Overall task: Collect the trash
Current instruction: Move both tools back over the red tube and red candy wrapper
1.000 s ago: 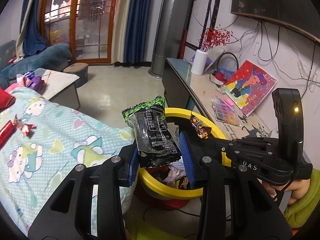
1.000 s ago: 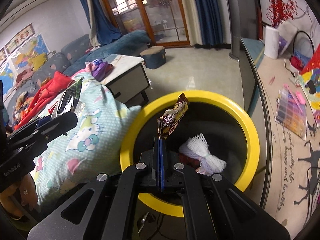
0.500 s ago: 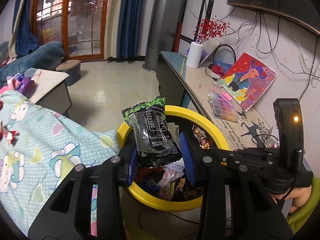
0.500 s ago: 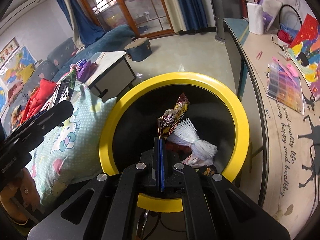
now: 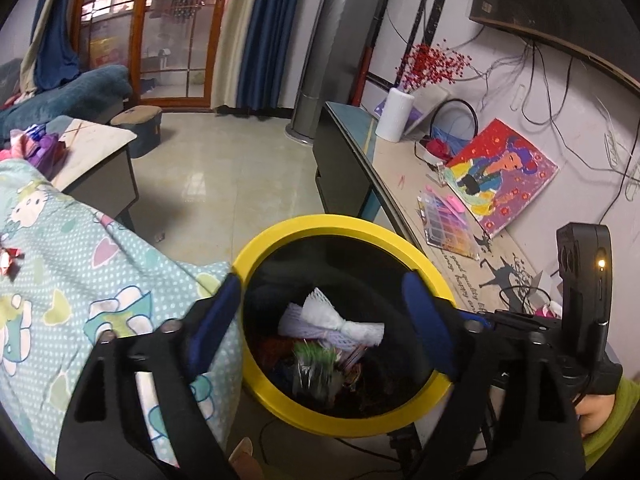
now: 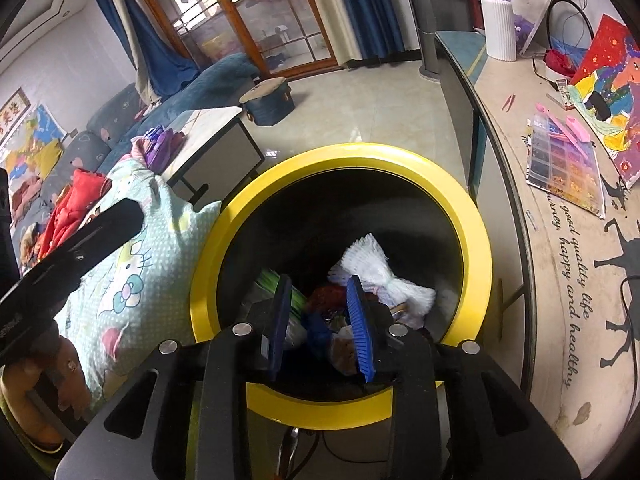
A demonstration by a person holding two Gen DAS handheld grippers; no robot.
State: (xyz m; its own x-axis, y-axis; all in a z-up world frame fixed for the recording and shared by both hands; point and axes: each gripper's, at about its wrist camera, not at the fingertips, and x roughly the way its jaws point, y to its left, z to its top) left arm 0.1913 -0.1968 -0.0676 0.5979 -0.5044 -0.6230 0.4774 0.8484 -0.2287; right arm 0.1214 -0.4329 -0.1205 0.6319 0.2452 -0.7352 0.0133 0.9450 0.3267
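A yellow-rimmed black trash bin [image 5: 280, 236] [image 6: 476, 220] stands below both grippers. My left gripper [image 5: 320, 320] is open wide and empty, its fingers spanning the bin mouth. The black and green snack packet [image 5: 314, 368] lies blurred inside the bin, seen in the right wrist view [image 6: 280, 284] too. My right gripper [image 6: 320, 320] is open and empty over the bin. A white foam net [image 5: 332, 320] [image 6: 380, 276] and other wrappers lie in the bin.
A Hello Kitty blanket [image 5: 60, 280] [image 6: 132, 272] lies left of the bin, with a red wrapper [image 5: 8, 260] on it. A long counter [image 6: 560, 240] with a bead box [image 6: 564, 164], painting and white vase [image 6: 498, 28] runs along the right. A low table [image 5: 92, 152] stands behind.
My left gripper opened and the black and green packet fell into the bin. My right gripper opened and let go of the brown wrapper, which is no longer between its fingers.
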